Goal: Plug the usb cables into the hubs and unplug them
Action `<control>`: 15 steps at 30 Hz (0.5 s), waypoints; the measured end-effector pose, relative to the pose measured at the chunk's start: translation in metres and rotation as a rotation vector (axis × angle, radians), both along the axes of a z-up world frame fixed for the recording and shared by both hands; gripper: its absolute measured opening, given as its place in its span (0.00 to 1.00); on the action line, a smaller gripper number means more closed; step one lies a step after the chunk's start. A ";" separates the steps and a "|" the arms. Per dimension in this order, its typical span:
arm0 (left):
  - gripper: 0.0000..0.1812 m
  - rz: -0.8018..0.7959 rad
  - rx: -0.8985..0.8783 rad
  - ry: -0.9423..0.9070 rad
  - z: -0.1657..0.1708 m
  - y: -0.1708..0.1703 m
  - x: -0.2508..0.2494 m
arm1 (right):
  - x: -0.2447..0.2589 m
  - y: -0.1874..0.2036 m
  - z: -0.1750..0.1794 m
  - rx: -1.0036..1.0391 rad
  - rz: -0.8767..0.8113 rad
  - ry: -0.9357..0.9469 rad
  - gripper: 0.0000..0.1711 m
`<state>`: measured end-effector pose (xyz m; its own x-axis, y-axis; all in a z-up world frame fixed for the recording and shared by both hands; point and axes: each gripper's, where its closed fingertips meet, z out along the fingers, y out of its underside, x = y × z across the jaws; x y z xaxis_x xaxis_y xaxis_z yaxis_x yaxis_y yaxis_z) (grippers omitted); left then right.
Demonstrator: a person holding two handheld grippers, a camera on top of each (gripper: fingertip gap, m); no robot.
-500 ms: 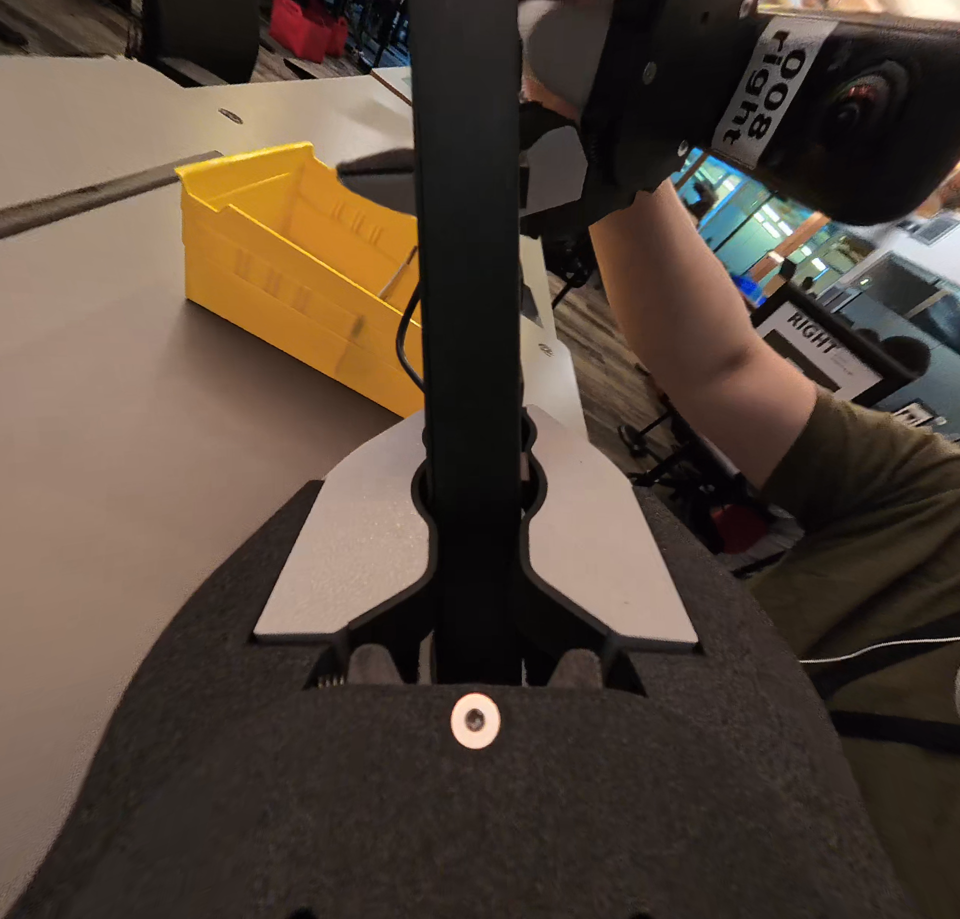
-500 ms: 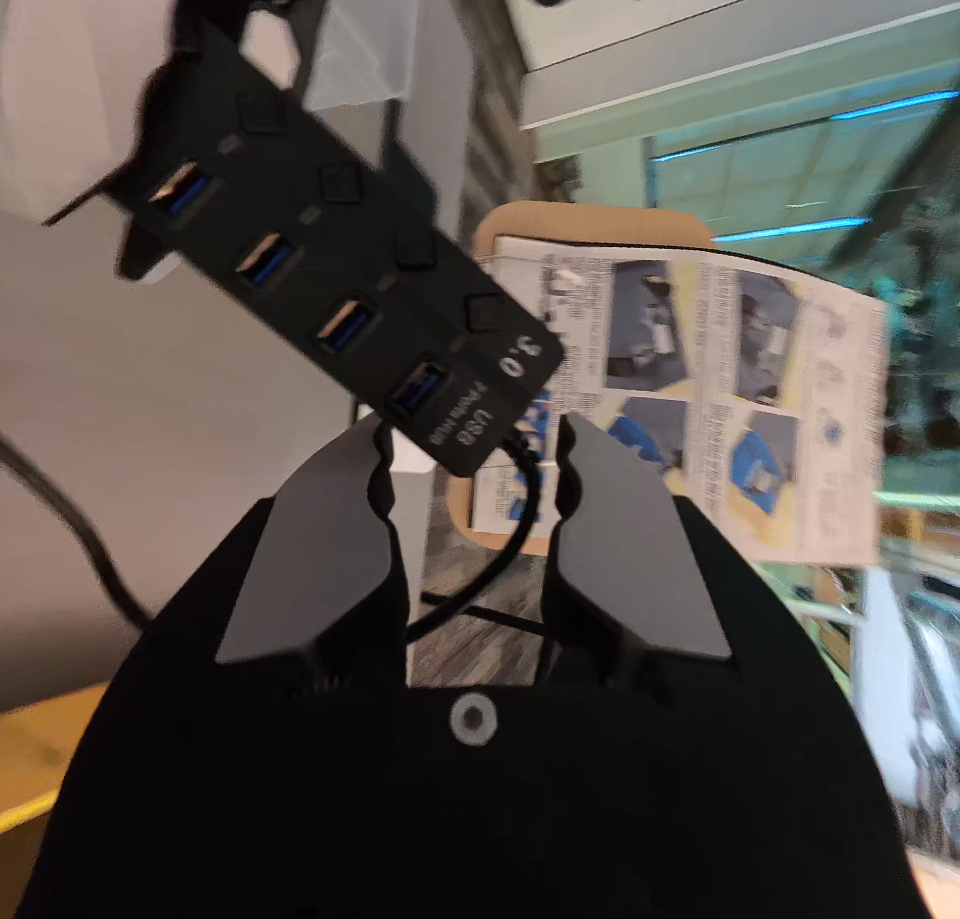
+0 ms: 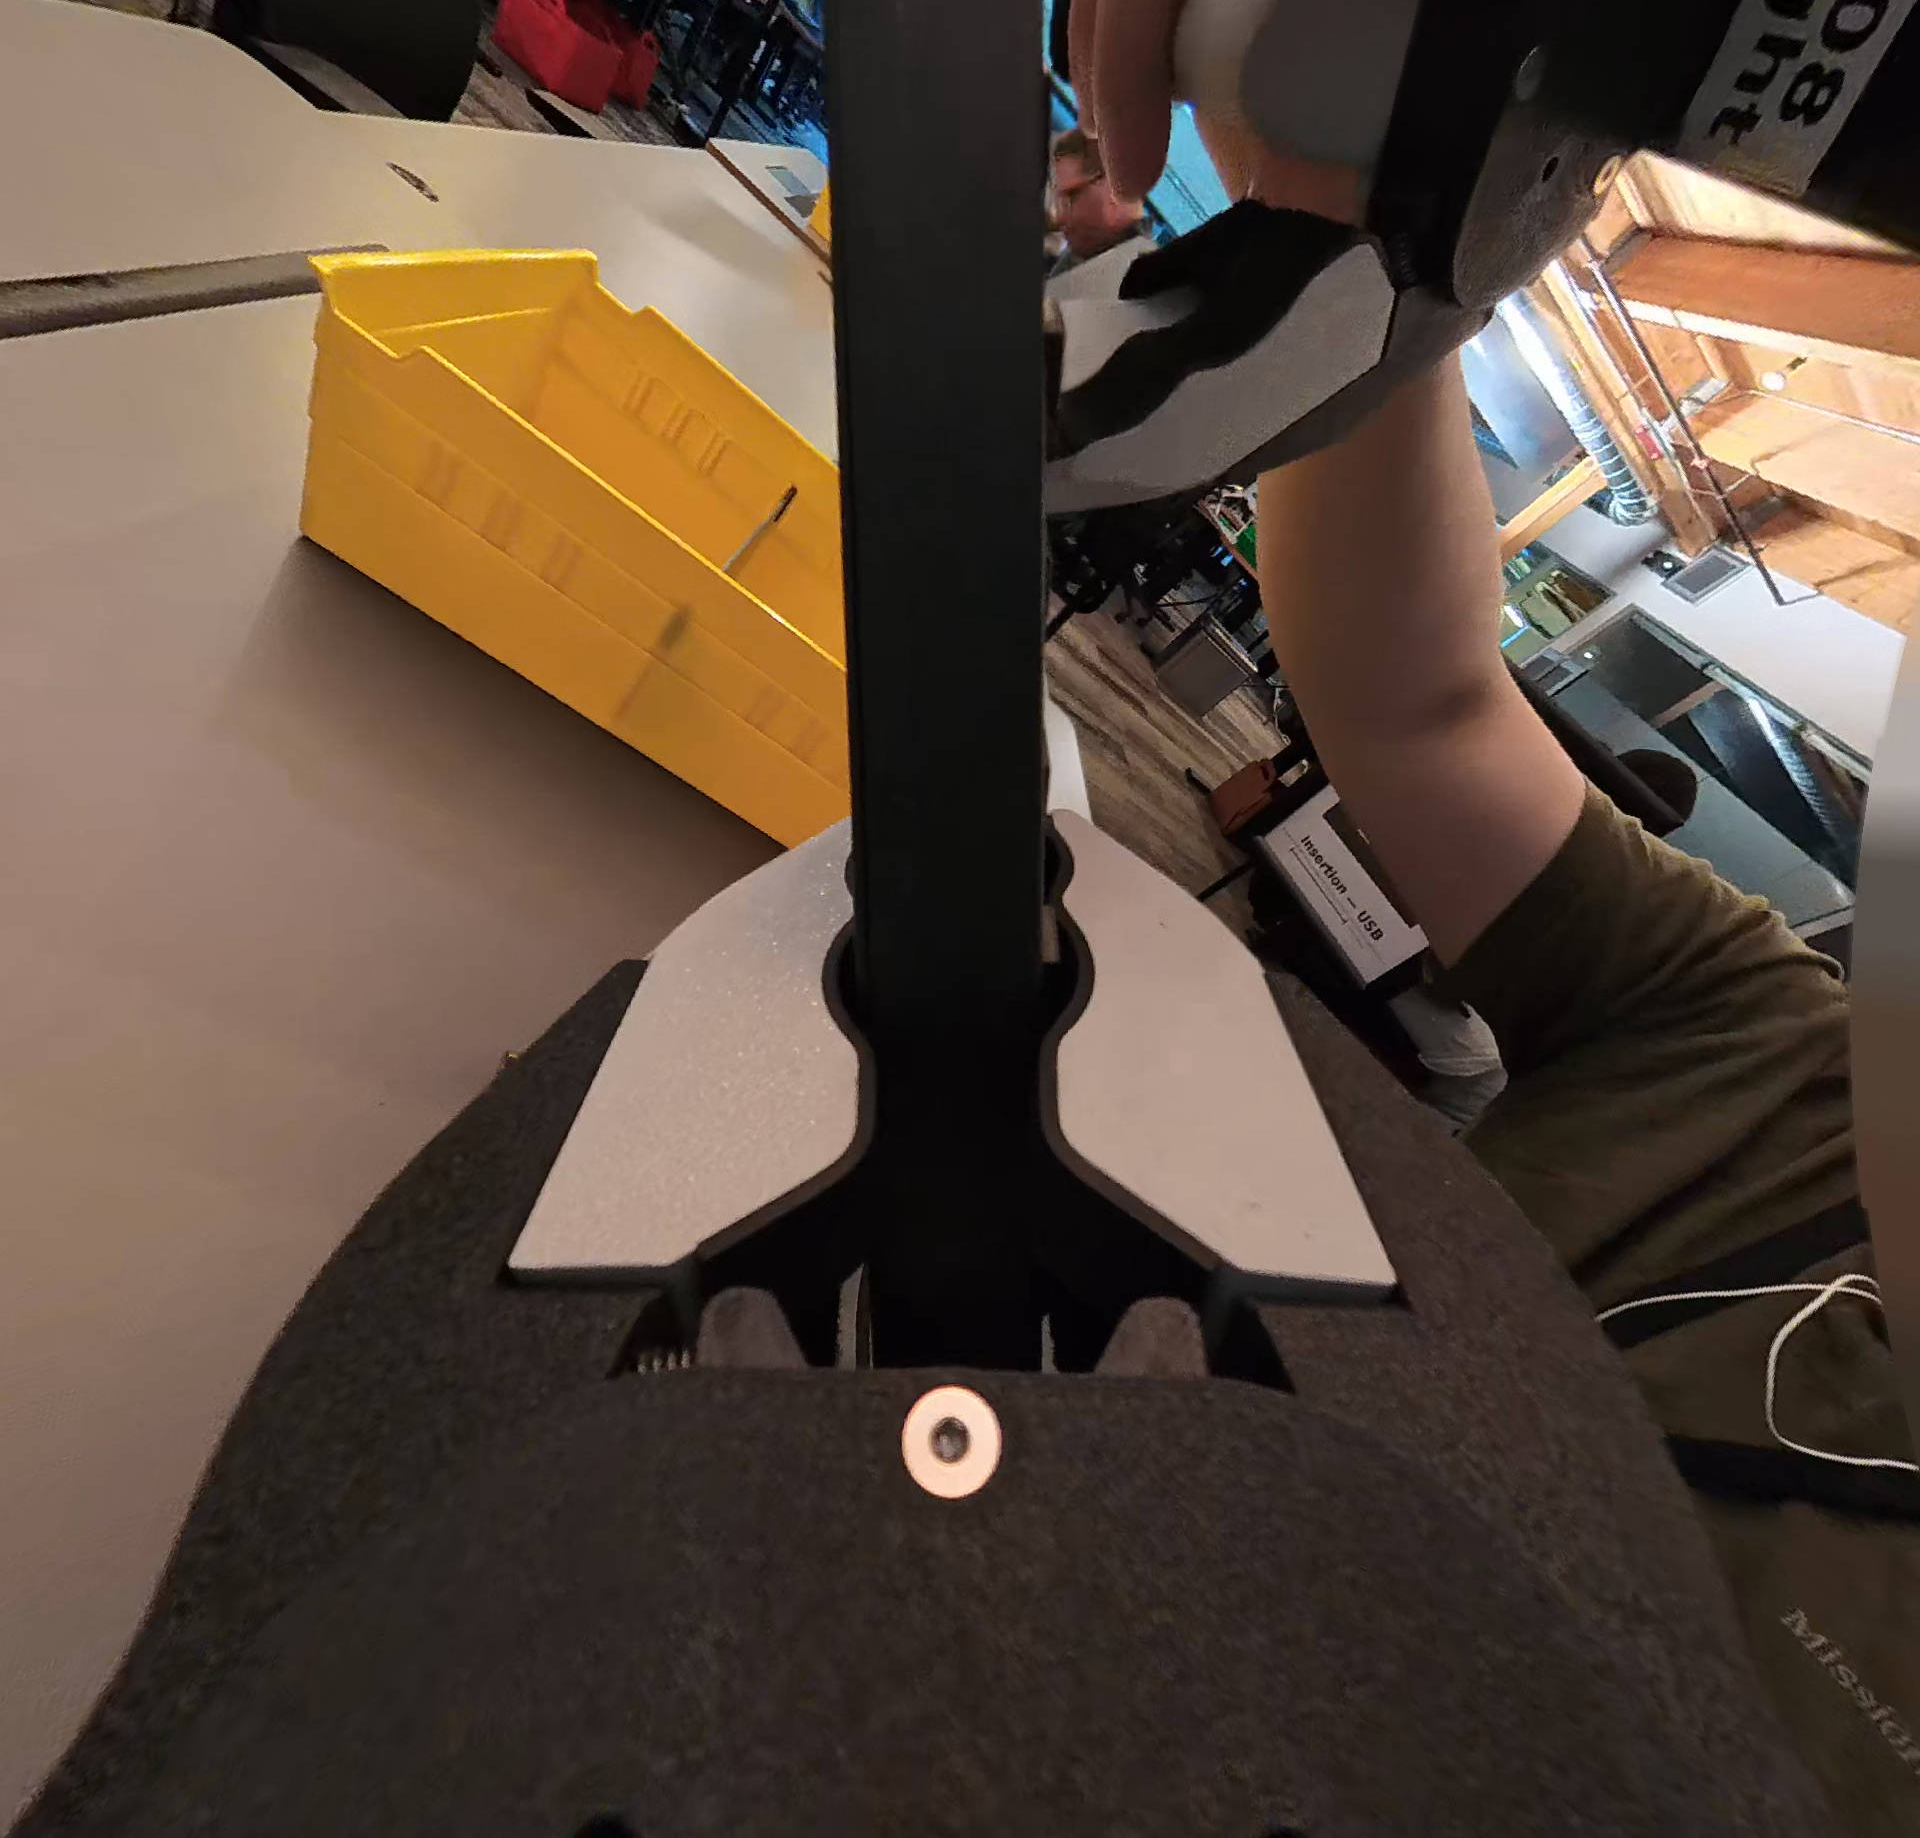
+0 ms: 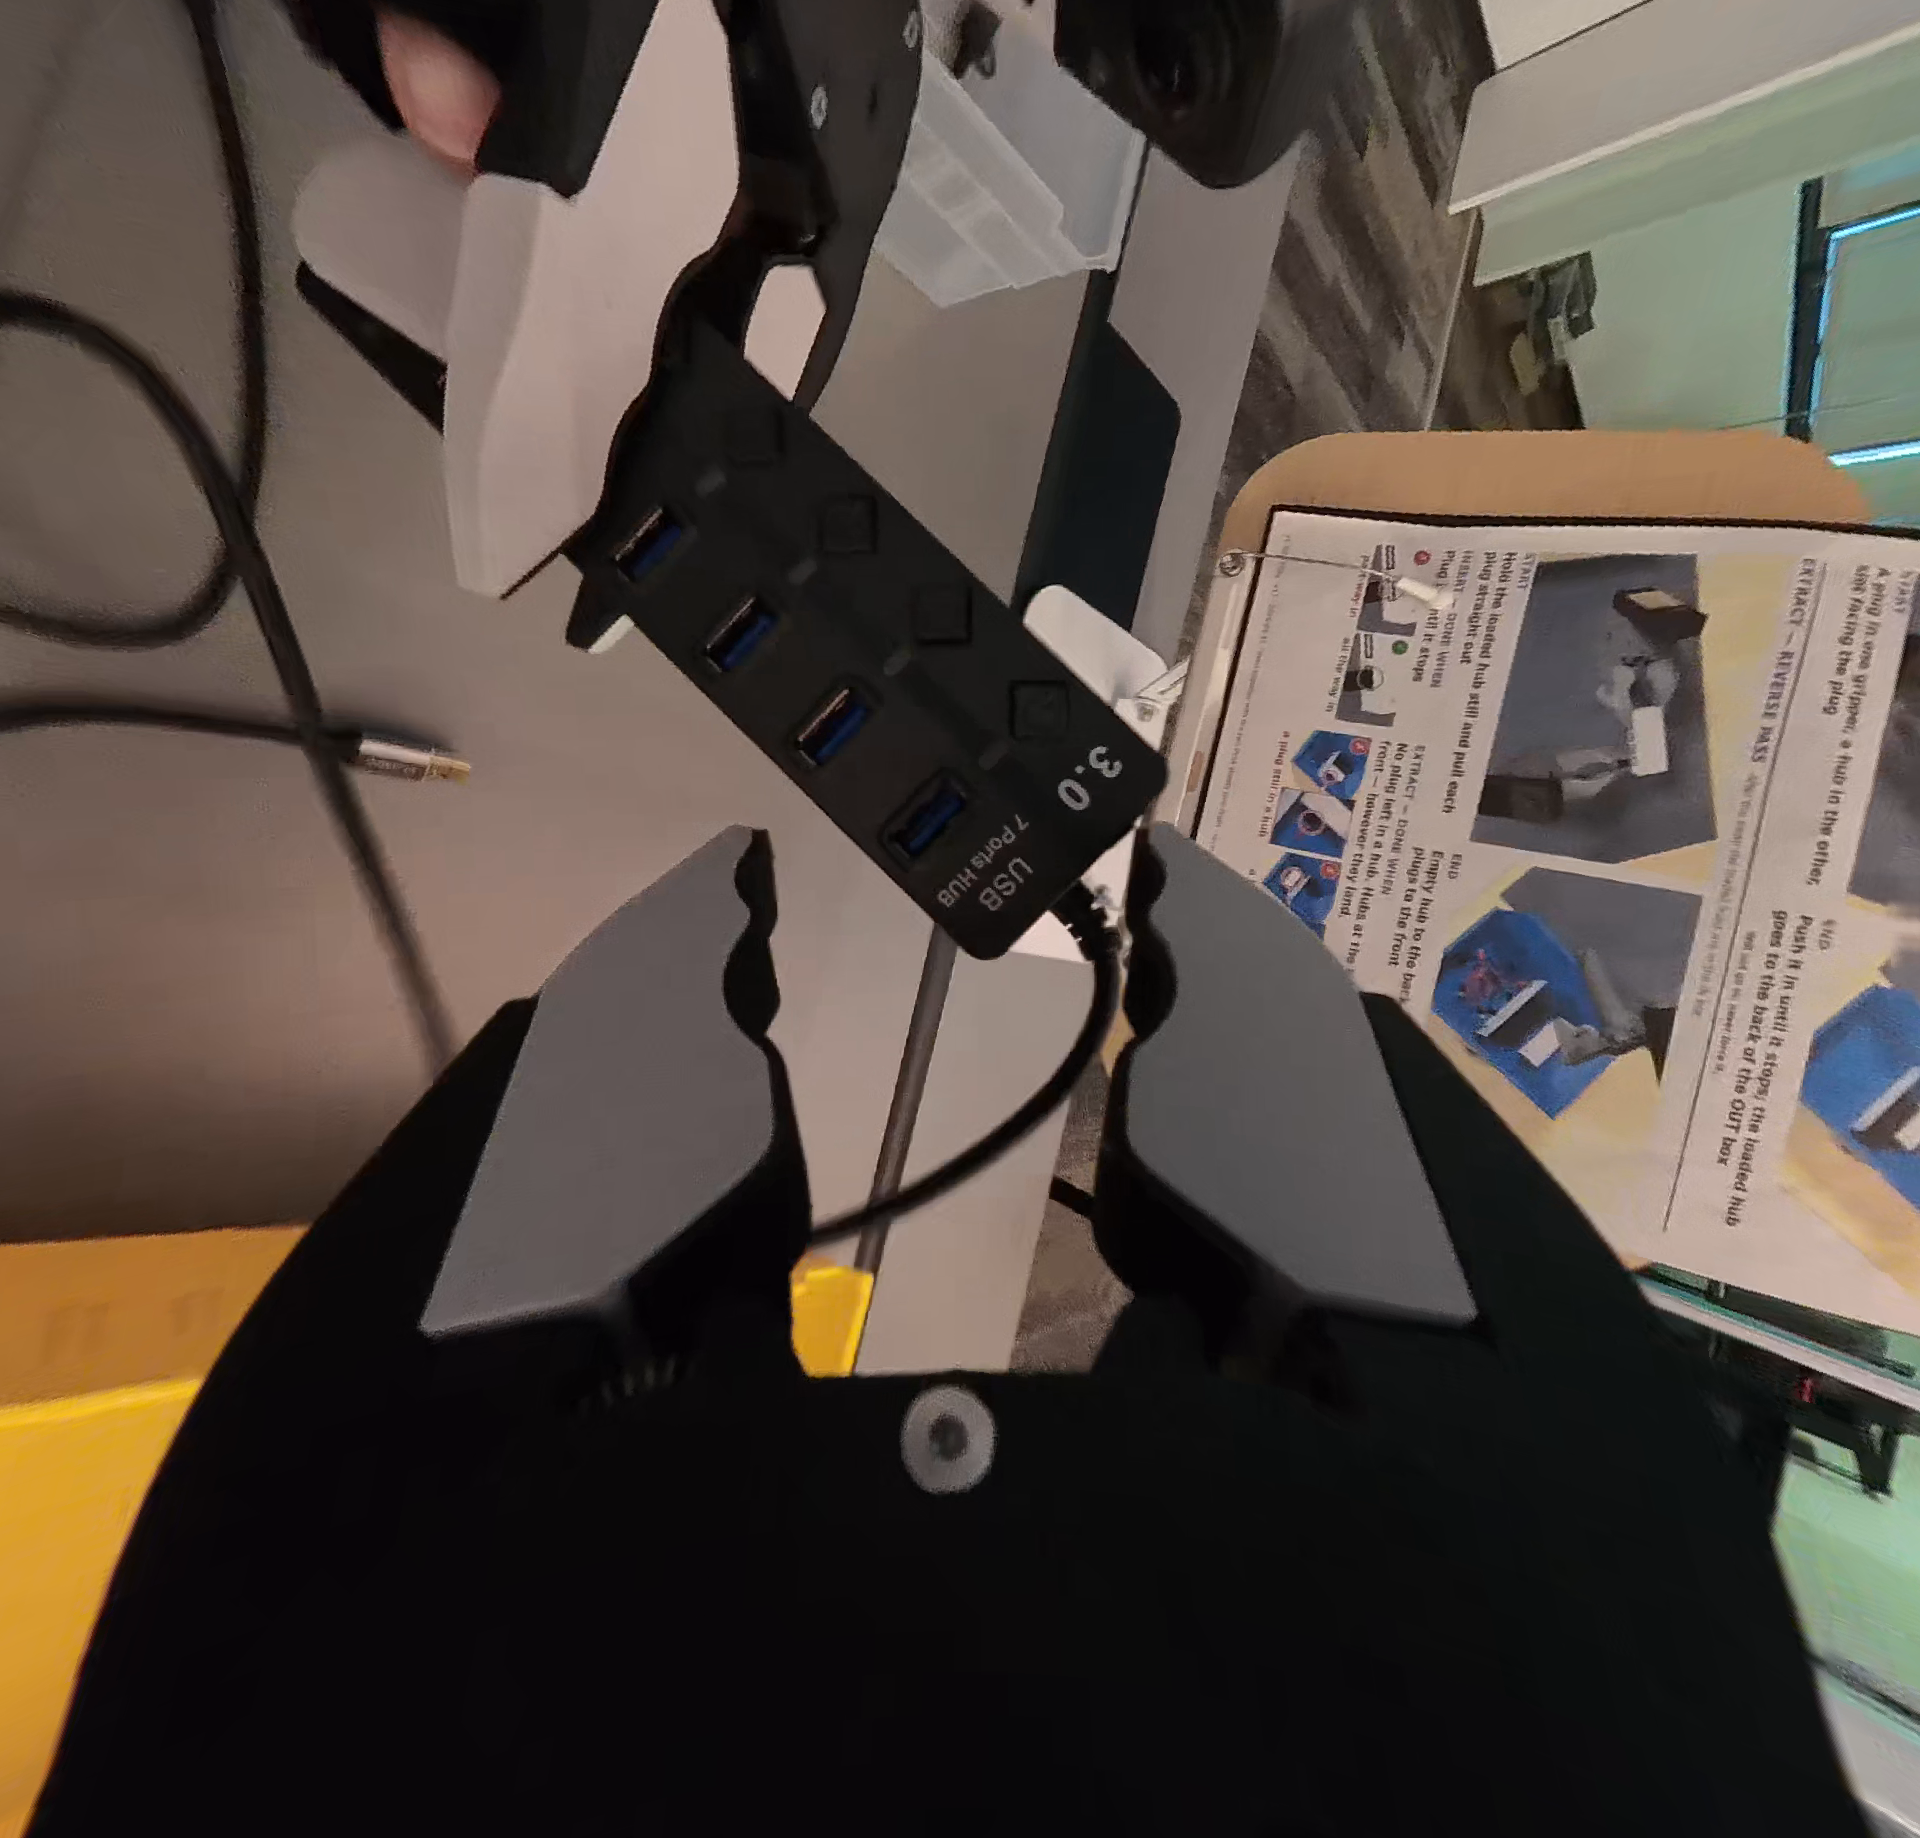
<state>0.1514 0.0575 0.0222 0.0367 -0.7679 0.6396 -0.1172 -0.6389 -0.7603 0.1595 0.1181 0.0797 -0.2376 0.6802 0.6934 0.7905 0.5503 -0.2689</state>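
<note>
A black USB hub [image 4: 862, 666] with a row of blue ports is held in the air. My left gripper [image 3: 945, 843] is shut on it; in the left wrist view the hub [image 3: 935, 438] stands edge-on as a tall black bar. In the right wrist view the left gripper's grey finger [image 4: 520, 386] clamps the hub's far end. My right gripper [image 4: 951, 884] is open and empty, its tips either side of the hub's near end, not touching it. The hub's own thin black lead [image 4: 997, 1154] hangs between them. A loose USB cable plug [image 4: 416, 765] lies on the table.
A yellow bin [image 3: 540, 500] stands on the grey table [image 3: 260, 905], left of the hub; it also shows in the right wrist view [image 4: 125, 1373]. Black cables [image 4: 208, 562] loop over the table. An instruction sheet on a board [image 4: 1558, 853] stands right. A person's arm [image 3: 1392, 645] is at right.
The right gripper has swung in closer to the hub and turned, still open. The hub now sits nearer the middle of the right wrist view. The left gripper keeps its hold.
</note>
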 end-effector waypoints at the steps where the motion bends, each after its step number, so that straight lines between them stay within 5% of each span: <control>1: 0.15 0.010 0.000 0.005 -0.001 0.002 -0.001 | -0.003 0.002 0.002 0.000 -0.007 0.041 0.39; 8: 0.15 0.053 0.011 -0.024 0.002 0.008 -0.007 | -0.012 -0.001 0.031 -0.221 -0.140 0.393 0.43; 13: 0.15 0.092 0.082 -0.044 0.013 0.013 -0.016 | 0.001 -0.039 0.062 -0.731 -0.177 0.973 0.20; 15: 0.15 0.104 0.115 -0.038 0.016 0.015 -0.018 | -0.001 -0.045 0.051 -0.870 -0.180 1.089 0.20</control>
<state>0.1336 0.0728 0.0387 0.0975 -0.8295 0.5499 -0.0244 -0.5543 -0.8319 0.1589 0.0727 0.1308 0.2739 0.9444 -0.1819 0.0093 -0.1917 -0.9814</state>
